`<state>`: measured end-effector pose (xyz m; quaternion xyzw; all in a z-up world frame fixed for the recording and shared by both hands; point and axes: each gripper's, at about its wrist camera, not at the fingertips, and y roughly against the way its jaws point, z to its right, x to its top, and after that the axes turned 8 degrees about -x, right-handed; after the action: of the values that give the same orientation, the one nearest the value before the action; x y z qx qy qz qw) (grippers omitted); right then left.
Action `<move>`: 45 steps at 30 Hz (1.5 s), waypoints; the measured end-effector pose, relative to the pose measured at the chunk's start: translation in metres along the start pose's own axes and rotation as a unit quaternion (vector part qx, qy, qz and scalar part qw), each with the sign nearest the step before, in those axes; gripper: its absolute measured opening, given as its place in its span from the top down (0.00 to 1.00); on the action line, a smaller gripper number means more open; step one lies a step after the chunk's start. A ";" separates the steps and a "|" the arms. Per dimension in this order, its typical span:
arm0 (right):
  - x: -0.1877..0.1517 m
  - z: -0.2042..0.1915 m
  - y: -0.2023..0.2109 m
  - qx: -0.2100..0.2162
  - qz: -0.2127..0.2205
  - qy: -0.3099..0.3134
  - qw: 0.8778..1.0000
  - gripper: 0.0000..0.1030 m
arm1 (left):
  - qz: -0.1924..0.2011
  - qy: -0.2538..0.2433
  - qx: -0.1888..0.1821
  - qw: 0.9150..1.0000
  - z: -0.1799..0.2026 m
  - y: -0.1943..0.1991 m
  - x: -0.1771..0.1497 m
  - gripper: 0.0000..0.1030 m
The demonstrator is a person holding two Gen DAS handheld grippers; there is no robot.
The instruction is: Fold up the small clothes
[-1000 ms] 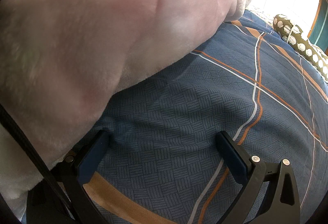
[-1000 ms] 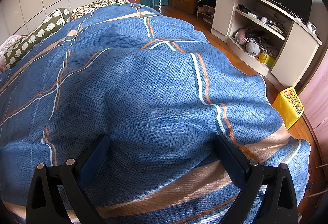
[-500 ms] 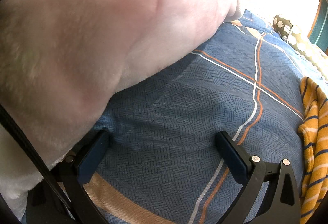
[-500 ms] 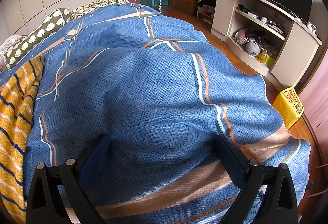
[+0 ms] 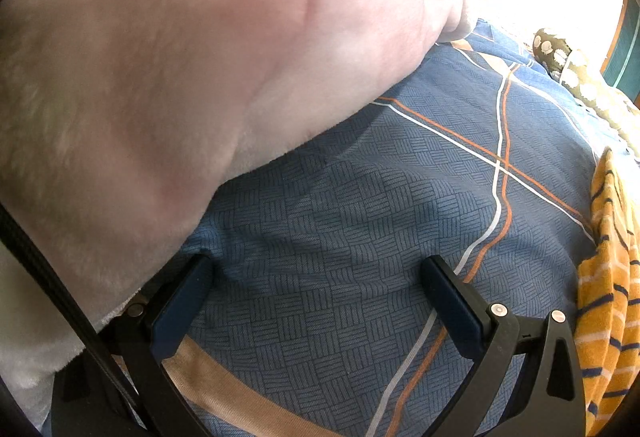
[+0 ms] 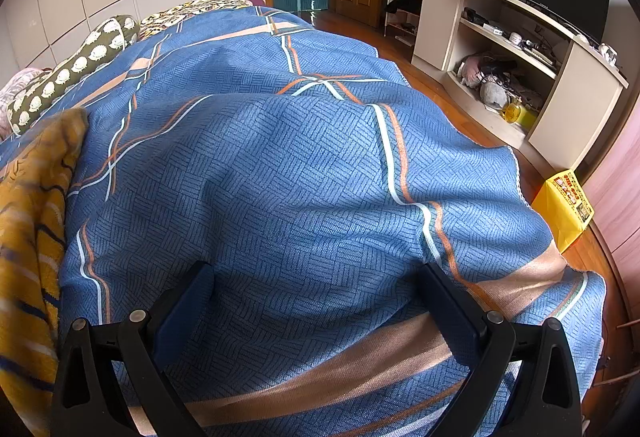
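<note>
Left wrist view: a blue patterned bedspread (image 5: 340, 237) carries a fluffy pink blanket (image 5: 180, 57) and, at right, a crumpled mustard-yellow striped knit garment (image 5: 608, 277). It lies between both tongs, long axis running away from them. Left tongs (image 5: 316, 277) and right tongs (image 6: 316, 285) gape, empty.

Mustard-yellow knit garment (image 5: 608, 301) (image 6: 32, 237) with navy and white stripes, crumpled, lying on the blue bedspread (image 6: 300, 177), below the spotted pillow (image 6: 76, 65).
</note>
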<state>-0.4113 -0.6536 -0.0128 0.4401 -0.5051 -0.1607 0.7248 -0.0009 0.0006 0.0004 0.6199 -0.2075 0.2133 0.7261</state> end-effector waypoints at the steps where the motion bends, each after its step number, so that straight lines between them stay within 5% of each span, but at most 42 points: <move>1: 0.000 0.000 0.000 0.000 0.000 0.000 1.000 0.00 | 0.000 0.000 0.000 1.000 0.000 0.000 0.000 0.00; 23: 0.002 0.006 -0.003 0.019 -0.014 -0.004 1.000 0.00 | -0.003 0.000 0.000 1.000 0.006 0.004 0.003 0.04; 26: 0.002 0.007 -0.002 0.029 -0.026 0.006 0.999 0.00 | 0.012 -0.004 0.009 1.000 0.010 0.029 -0.004 0.20; 32: -0.004 0.004 0.002 0.017 -0.008 0.006 1.000 0.00 | 0.091 -0.069 0.061 0.992 0.041 0.127 -0.037 0.18; 36: -0.004 0.004 0.003 0.017 -0.007 0.008 1.000 0.00 | 0.107 -0.096 0.027 0.989 0.078 0.174 -0.063 0.16; 42: 0.000 0.003 0.002 0.019 -0.015 0.021 0.999 0.00 | 0.054 -0.141 -0.078 0.986 0.146 0.191 -0.125 0.16; 43: 0.002 0.004 0.004 0.015 -0.013 0.027 0.999 0.03 | 0.034 -0.151 -0.092 0.984 0.160 0.187 -0.135 0.16; 45: 0.007 0.007 0.020 -0.010 0.017 0.042 0.999 0.28 | 0.009 -0.167 -0.106 0.980 0.177 0.184 -0.154 0.16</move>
<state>-0.4187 -0.6504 0.0080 0.4308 -0.4795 -0.1350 0.7525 -0.2385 -0.1569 0.0879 0.5644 -0.3531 0.0896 0.7408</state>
